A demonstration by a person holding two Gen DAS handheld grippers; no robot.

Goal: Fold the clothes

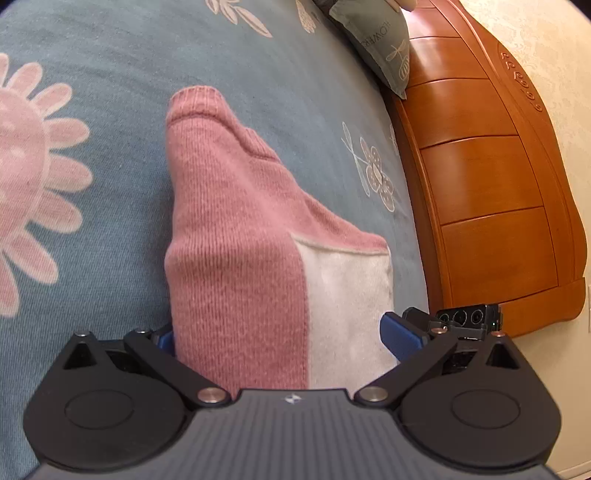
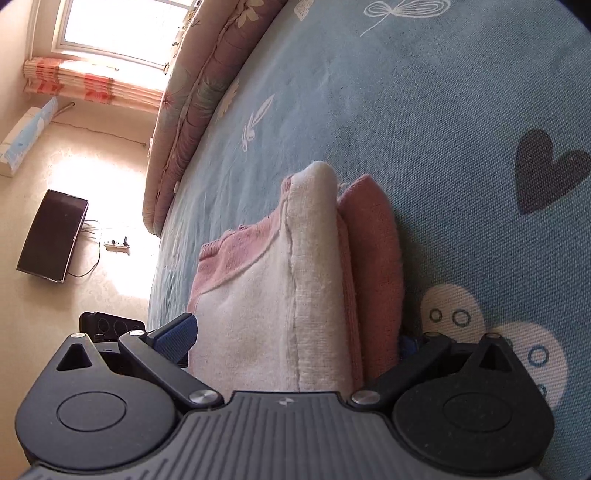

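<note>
- Sweater (image 1: 236, 236): a pink knit with a white panel (image 1: 347, 306), folded into a narrow stack on the bed, and it sits right between the fingers of both our claws.
- In the left wrist view we see it run away from us across the blue bedspread (image 1: 122, 74), its ribbed cuff or hem at the far end.
- Our left claw (image 1: 279, 339) has its fingers spread wide on either side of the near end of the sweater; the right blue pad (image 1: 400, 334) stands just beside the white panel, and the left pad is mostly hidden behind the pink edge.
- We cannot tell whether either pad presses on the cloth.
- Our right claw (image 2: 295, 339) is likewise spread wide around the folded stack, seen edge-on as white and pink layers; its left pad (image 2: 177, 334) stands just beside the white layer, and the right pad is almost fully hidden under the pink one.
- The other gripper's camera housing (image 1: 467, 317) shows just past the sweater in the left view.
- A grey pillow (image 1: 380, 40) leans on the wooden headboard (image 1: 491, 177).
- In the right view, a dark flat screen (image 2: 51, 236) and a power strip (image 2: 117, 246) are on the wall side, near a bright window (image 2: 122, 26).
</note>
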